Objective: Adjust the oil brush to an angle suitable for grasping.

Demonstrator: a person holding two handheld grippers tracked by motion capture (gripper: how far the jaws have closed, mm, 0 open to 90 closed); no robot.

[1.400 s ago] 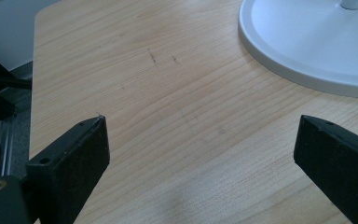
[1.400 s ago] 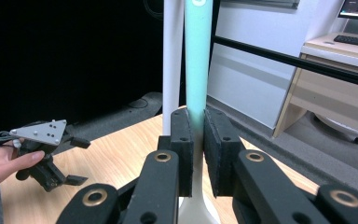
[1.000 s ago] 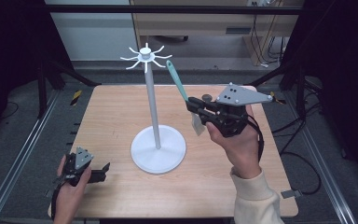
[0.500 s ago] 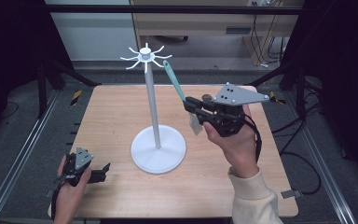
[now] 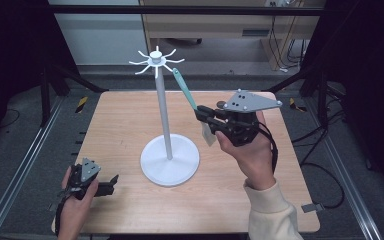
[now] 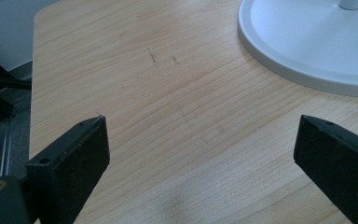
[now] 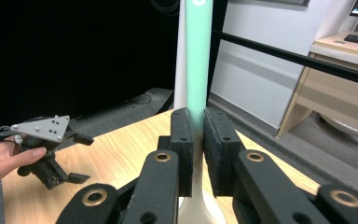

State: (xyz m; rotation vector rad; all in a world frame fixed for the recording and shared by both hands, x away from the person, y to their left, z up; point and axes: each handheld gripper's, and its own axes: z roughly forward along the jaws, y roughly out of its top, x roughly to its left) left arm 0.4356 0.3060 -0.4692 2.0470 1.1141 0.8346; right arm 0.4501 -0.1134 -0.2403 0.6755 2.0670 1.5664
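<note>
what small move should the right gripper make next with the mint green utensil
Probably lift the mint green utensil slightly toward a hook on the white stand: the right gripper clamps its handle, whose upper end sits just below and beside the hooks, not yet hung.

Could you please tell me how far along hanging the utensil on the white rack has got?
Done: the right hand-held gripper is shut on the mint-green utensil and has it lifted off the wooden table, handle tip near the hooks of the white hook stand. In hand: lining the handle up with a hook. Left: hooking it on and letting go. The left hand-held gripper rests open on the table.
</note>
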